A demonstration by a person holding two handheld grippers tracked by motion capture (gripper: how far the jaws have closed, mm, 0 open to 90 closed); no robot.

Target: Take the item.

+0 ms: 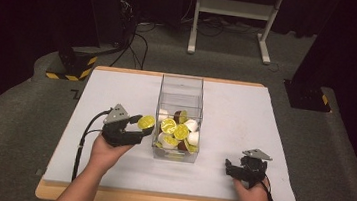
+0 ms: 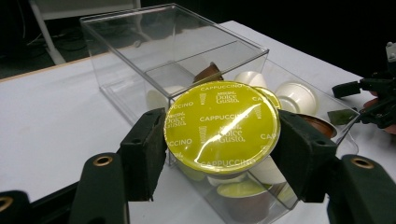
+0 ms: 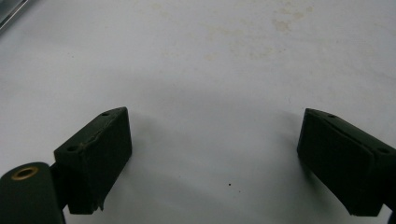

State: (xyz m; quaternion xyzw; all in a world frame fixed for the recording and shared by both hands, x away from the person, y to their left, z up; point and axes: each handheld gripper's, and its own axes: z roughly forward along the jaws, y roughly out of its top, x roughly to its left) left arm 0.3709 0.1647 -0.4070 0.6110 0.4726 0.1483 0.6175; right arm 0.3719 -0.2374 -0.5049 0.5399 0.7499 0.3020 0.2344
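From above, my left tool [image 1: 133, 126] grips 1 yellow capsule [image 1: 146, 122] just beside the clear box [image 1: 182, 88], which holds yellow, white and brown capsules [image 1: 179, 131].

Along that tool, its jaws pinch the Cappuccino capsule.

My right tool [image 3: 212, 154] gapes empty over the bench [image 3: 210, 56].

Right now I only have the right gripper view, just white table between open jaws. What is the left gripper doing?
Observer: The left gripper is shut on a yellow-lidded capsule.
Operator: Where, relative to the box?
Observer: Just outside the clear box, at its left wall near the front.
Operator: Anything in the box?
Observer: Yes, more capsules, yellow-lidded and white, piled in its near half.
Operator: And my gripper?
Observer: The right gripper is low over the table, right of the box.
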